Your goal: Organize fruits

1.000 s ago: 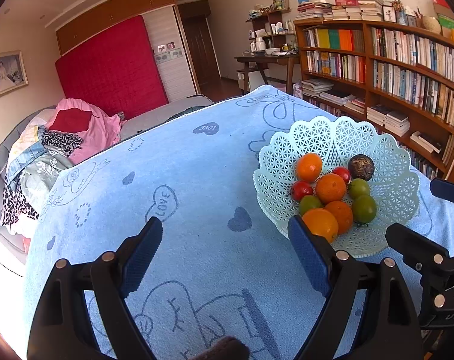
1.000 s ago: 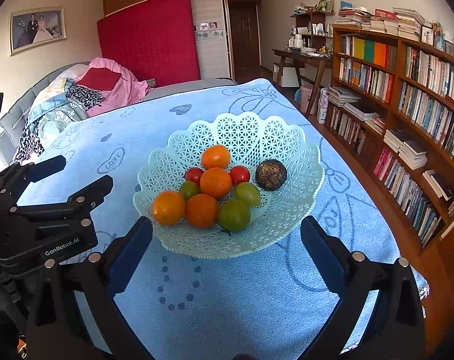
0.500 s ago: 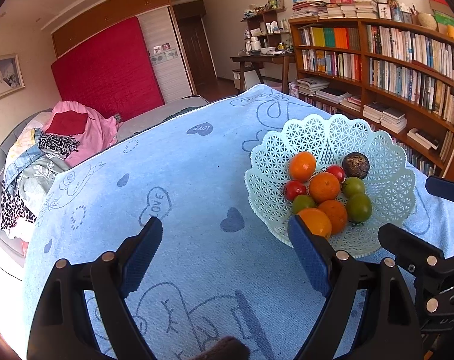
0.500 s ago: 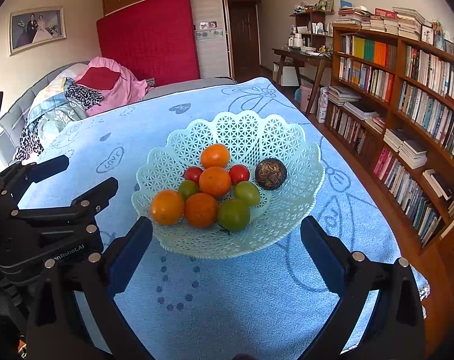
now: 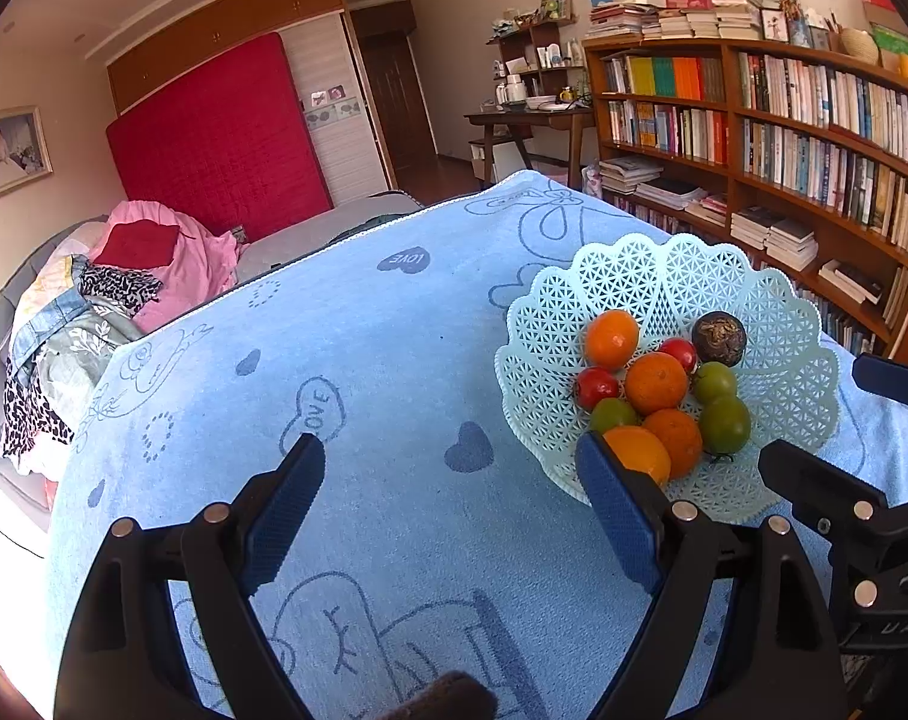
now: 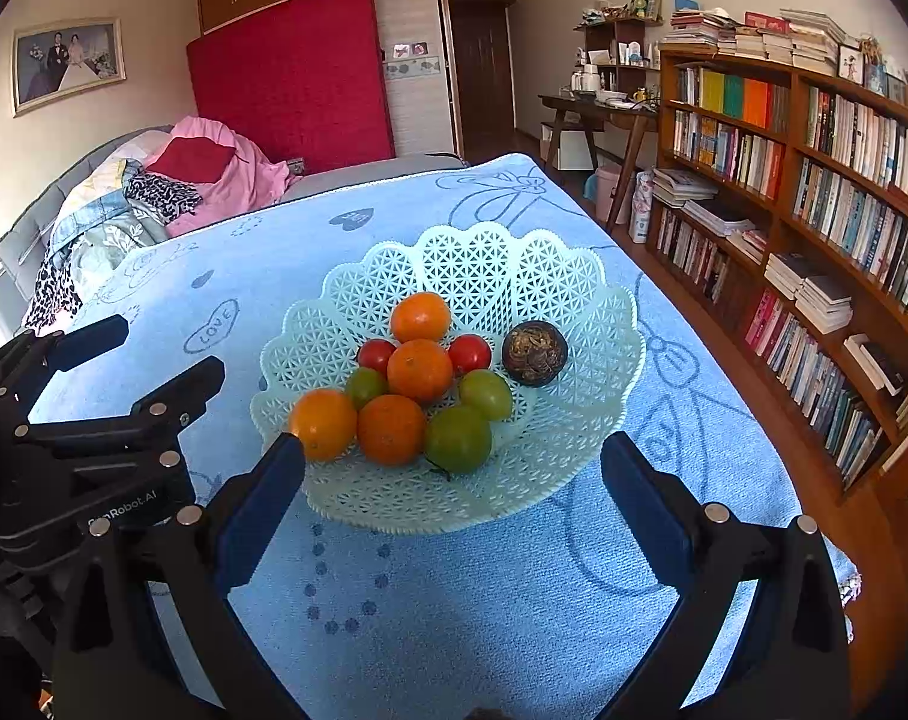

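All the fruit [image 6: 420,387] sits heaped in a lacy bowl [image 6: 592,324] on a blue cloth [image 6: 454,588] — w/ left claw [image 5: 447,510] & right claw [image 6: 454,483] both spread apart, empty, hovering near its rim.

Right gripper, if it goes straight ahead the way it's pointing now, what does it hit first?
Probably the near rim of the basket, then the green fruit just behind it. The right gripper is open and empty; depth is uncertain.

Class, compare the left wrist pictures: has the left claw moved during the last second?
Yes. In the left wrist view the basket and bookshelf shifted left and slightly up between the open fingers, so the left claw swung slightly rightward toward the basket.
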`<control>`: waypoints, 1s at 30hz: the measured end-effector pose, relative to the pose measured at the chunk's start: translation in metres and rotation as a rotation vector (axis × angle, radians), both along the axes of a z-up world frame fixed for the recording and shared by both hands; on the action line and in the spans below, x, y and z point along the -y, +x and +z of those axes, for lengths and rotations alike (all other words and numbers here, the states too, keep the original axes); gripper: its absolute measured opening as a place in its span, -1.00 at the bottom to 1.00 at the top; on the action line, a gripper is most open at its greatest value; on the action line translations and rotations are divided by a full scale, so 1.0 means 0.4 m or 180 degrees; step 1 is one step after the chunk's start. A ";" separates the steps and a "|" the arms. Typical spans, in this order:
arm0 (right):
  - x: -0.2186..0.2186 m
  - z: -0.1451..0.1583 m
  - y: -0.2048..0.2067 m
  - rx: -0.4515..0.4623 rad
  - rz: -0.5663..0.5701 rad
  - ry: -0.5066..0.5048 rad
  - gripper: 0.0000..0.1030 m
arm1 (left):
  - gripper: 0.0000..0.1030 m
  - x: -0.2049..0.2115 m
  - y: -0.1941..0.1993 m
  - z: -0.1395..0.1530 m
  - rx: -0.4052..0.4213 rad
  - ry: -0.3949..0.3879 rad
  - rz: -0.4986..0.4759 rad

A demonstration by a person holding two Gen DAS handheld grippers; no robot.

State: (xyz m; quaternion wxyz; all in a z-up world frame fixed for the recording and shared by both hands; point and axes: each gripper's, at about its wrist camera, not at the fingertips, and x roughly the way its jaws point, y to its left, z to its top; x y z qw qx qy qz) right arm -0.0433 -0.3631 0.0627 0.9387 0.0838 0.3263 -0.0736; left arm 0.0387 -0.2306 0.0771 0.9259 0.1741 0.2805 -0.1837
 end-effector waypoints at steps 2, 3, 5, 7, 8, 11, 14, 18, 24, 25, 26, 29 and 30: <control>0.000 0.002 0.005 0.0006 0.0011 -0.0002 0.95 | 0.65 0.000 0.001 -0.001 0.0002 0.0001 0.0004; -0.001 0.003 0.007 0.0010 0.0018 -0.0005 0.95 | 0.65 -0.001 0.002 -0.001 0.0002 0.0003 0.0008; -0.004 0.006 0.011 0.0016 0.0031 -0.0017 0.95 | 0.65 -0.001 0.005 -0.001 0.0002 0.0004 0.0012; -0.004 0.007 0.013 0.0014 0.0034 -0.0016 0.95 | 0.65 -0.002 0.006 -0.001 0.0006 0.0009 0.0013; -0.004 0.007 0.013 0.0013 0.0033 -0.0017 0.95 | 0.65 -0.002 0.008 -0.001 0.0007 0.0012 0.0016; -0.004 0.005 0.015 0.0002 0.0028 -0.0015 0.95 | 0.65 -0.002 0.012 -0.001 0.0009 0.0020 0.0016; -0.003 0.003 0.018 -0.0004 0.0024 -0.0007 0.95 | 0.65 0.003 0.013 -0.002 0.0010 0.0032 0.0007; -0.003 0.002 0.019 -0.0008 0.0024 -0.0006 0.95 | 0.65 0.008 0.014 -0.003 0.0012 0.0029 -0.0009; -0.004 -0.005 0.020 -0.0025 0.0033 0.0009 0.95 | 0.65 0.014 0.011 -0.002 0.0055 0.0002 -0.0026; -0.006 -0.005 0.020 -0.0026 0.0041 0.0019 0.95 | 0.65 0.012 0.013 -0.005 0.0037 0.0005 -0.0022; -0.008 -0.004 0.019 -0.0021 0.0052 0.0027 0.95 | 0.65 0.008 0.019 -0.008 0.0005 0.0010 0.0012; -0.025 0.003 0.013 0.0020 0.0108 0.0035 0.95 | 0.65 -0.030 0.048 -0.027 -0.0208 -0.0068 0.0207; -0.035 0.006 0.010 0.0038 0.0133 0.0034 0.95 | 0.65 -0.050 0.059 -0.036 -0.0286 -0.0106 0.0293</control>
